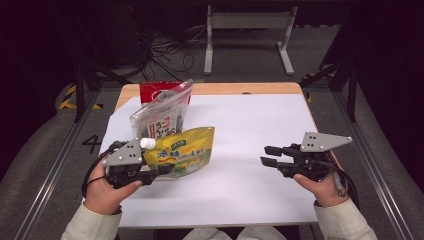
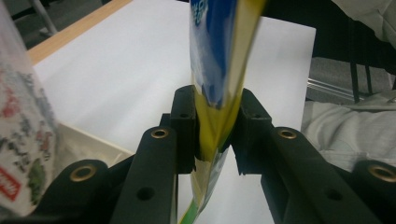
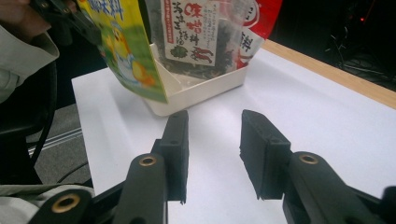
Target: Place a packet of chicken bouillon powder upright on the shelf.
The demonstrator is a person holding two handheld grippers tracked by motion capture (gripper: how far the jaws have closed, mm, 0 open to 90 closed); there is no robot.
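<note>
A yellow spouted pouch [image 1: 186, 149] with a white cap hangs tilted just above the white sheet at the left. My left gripper [image 1: 157, 172] is shut on its lower edge; in the left gripper view the pads squeeze the pouch [image 2: 219, 56] between them [image 2: 212, 126]. My right gripper [image 1: 267, 155] is at the right, pointing left, and is open. In the right gripper view its jaws [image 3: 215, 144] stand apart over bare sheet with nothing between them, and the pouch [image 3: 126, 46] is farther off.
A clear bag of dark seaweed [image 1: 162, 117] and a red packet [image 1: 155, 91] stand upright in a white tray [image 3: 201, 91] at the back left. A white sheet [image 1: 250, 130] covers the wooden table [image 1: 250, 88]. A desk frame and cables lie beyond.
</note>
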